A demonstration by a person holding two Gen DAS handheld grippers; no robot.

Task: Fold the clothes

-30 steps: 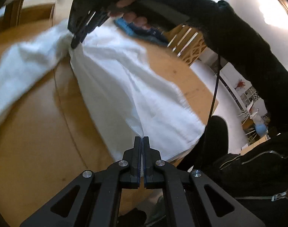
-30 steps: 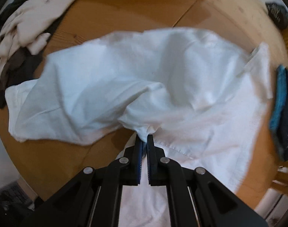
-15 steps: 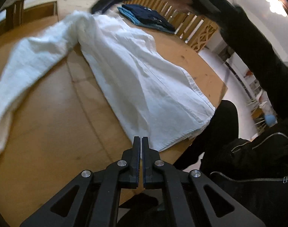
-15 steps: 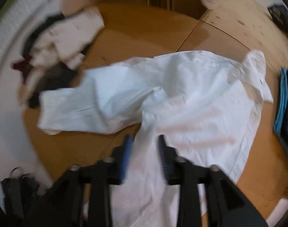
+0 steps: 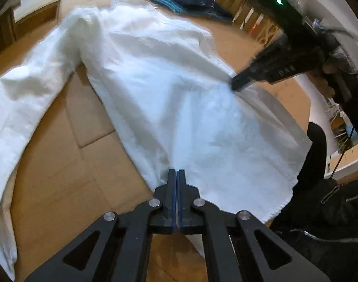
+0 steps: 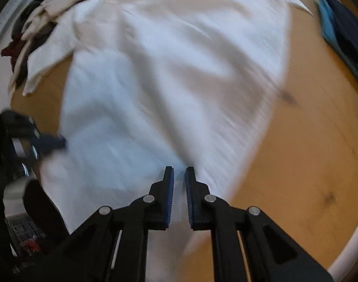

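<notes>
Left gripper [image 5: 177, 176]: your jaws are pressed together at the shirt's [image 5: 169, 89] near hem; whether a fold of cloth is pinched between them or they merely rest on it, you cannot tell. Judged purpose: to pin that hem while the other side is worked.

Right gripper [image 6: 179, 176]: slightly parted, nothing between the pads, tips low over the shirt's right edge. In the left view its tips seem to touch the cloth there. The right view is blurred, so contact stays uncertain. Judged purpose: smoothing or seeking a hold on that edge.

Shirt: white, long-sleeved, spread flat on the table [image 5: 61, 176], hem at the near edge, collar toward the far edge. One sleeve [image 5: 21, 103] trails out along the left side, unfolded.

Folded pile [image 5: 190, 0]: blue and navy, far right corner, kept apart from the shirt.

Loose clothes [image 6: 33, 30]: heaped at the left edge, apparently awaiting folding.
</notes>
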